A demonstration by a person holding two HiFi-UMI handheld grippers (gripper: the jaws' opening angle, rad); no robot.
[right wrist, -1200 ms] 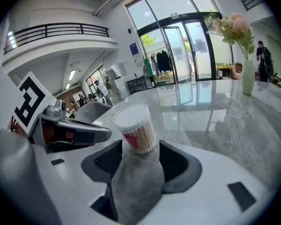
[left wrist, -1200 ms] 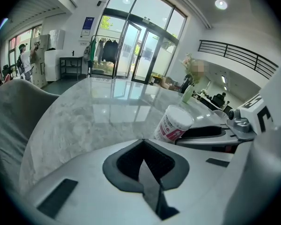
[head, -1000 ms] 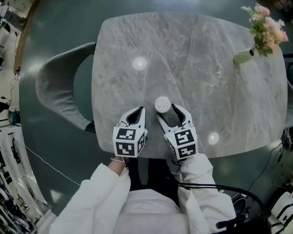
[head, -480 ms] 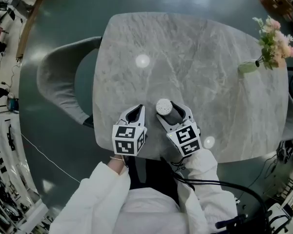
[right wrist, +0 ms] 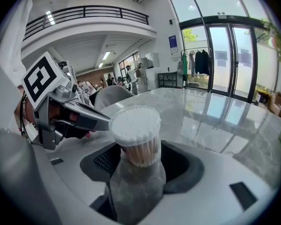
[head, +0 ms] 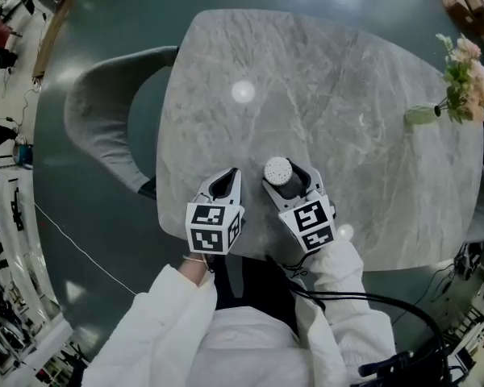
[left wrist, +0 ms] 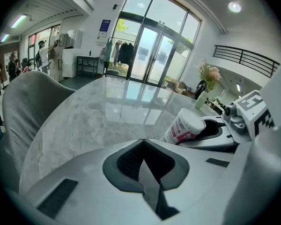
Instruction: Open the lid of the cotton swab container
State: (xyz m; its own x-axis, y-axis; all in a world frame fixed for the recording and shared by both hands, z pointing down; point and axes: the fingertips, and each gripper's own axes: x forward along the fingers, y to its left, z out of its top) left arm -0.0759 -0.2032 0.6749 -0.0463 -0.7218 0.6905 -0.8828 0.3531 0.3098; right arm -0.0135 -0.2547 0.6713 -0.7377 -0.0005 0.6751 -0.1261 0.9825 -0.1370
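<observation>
the tub [head: 278, 170] is near the near edge of the surface [head: 331, 87], grasped low by the fingers [right wrist: 215, 182] of the right gripper [head: 287, 178]. the left gripper [head: 226, 185] is clenched on nothing beside it. the tub should be kept upright, the left fingers opened, and the lid [right wrist: 135, 120] gripped by its rim and pulled up slowly.
</observation>
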